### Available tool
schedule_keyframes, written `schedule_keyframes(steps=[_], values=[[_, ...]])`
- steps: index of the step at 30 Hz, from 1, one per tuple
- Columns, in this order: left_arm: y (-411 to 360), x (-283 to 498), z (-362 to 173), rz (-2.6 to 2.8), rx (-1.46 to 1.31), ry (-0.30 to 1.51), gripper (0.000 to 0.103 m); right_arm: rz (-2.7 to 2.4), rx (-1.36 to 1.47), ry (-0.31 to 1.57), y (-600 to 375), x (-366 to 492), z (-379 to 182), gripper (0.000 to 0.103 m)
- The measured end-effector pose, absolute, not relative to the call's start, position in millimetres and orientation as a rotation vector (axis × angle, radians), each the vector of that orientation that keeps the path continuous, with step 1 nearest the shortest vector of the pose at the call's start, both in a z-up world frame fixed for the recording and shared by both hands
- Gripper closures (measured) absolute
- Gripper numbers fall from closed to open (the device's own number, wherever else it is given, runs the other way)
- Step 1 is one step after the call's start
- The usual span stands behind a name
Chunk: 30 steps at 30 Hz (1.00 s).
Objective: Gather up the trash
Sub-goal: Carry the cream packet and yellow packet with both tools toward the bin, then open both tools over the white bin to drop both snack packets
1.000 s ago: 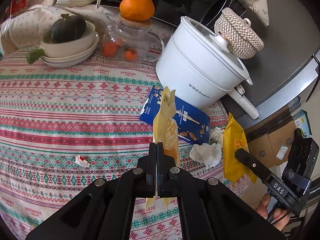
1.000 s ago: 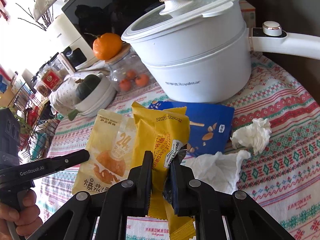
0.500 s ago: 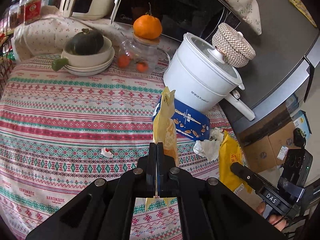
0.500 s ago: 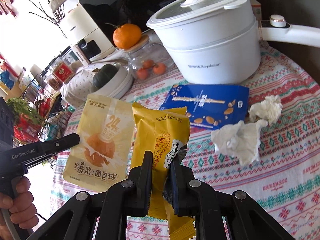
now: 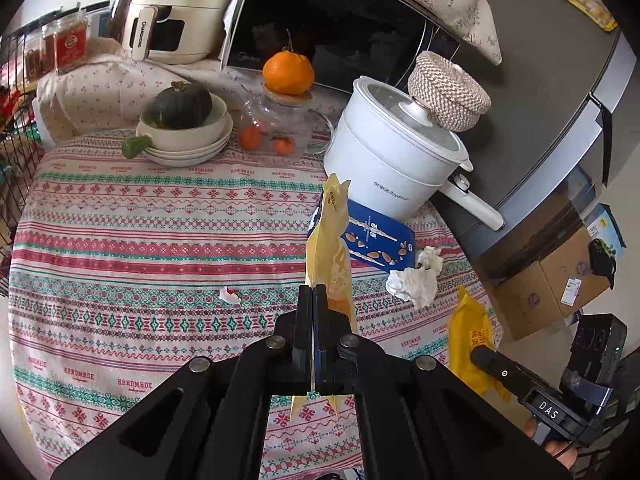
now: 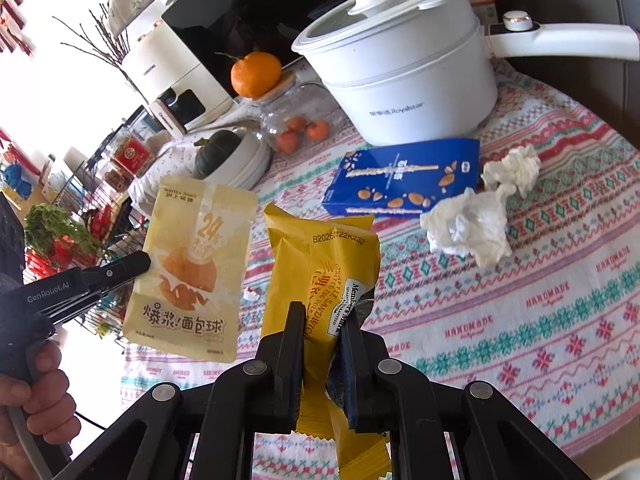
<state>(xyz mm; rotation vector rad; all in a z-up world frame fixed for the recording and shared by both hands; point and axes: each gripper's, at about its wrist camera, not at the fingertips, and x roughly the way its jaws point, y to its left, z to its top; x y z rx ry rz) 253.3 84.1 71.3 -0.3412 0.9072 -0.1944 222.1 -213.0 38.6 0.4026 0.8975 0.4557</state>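
Yellow foil dominates both views: the left gripper (image 5: 312, 292) has its jaws pressed flat together on the pale yellow bread-ball pouch (image 5: 330, 248), seen edge-on and rising toward twelve o'clock, while the right gripper (image 6: 320, 320) has its jaws clamped partway on the deeper yellow sandwich wrapper (image 6: 324, 264), which stands crumpled between them. Compared with a second ago, both pieces of trash have been carried back and lifted away from the tabletop (image 5: 120, 248); the striped cloth now takes up more of the left view, and the white cooking pot (image 5: 396, 160) has shrunk toward one o'clock. In the right view the pouch (image 6: 192, 264) hangs at nine o'clock of the wrapper, clear of the cloth, with a person's hand (image 6: 32, 392) on the left tool's handle at eight o'clock. That retreat suggests both wrappers are being taken off toward a bin that no frame shows. Left on the tabletop are the blue snack box (image 6: 404, 178) at one o'clock, lying just in front of the pot, two crumpled white tissues (image 6: 468, 224) beside it at two o'clock, and a small red-and-white scrap (image 5: 229, 295) at nine o'clock in the left view. So the collecting seems only partly done: two items in hand, at least three more to fetch.
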Motion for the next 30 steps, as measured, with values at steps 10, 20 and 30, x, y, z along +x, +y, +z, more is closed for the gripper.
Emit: schedule_keyframes(steps=[10,20,30], values=[[79.1,223.9,92.9,-0.272,-0.364,0.870,0.103,0.413,0.425,0.892,-233.2,169.4,41.1,0.089],[28.0,196.5,92.5,-0.418,-0.316,0.899,0.103,0.237,0.441,0.939,-278.0,125.7,23.7,0.089],[-67.1,147.7,68.7,-0.626,-0.192,0.989,0.103,0.026,0.428,1.151,-333.6,54.6,-30.5,0.087]])
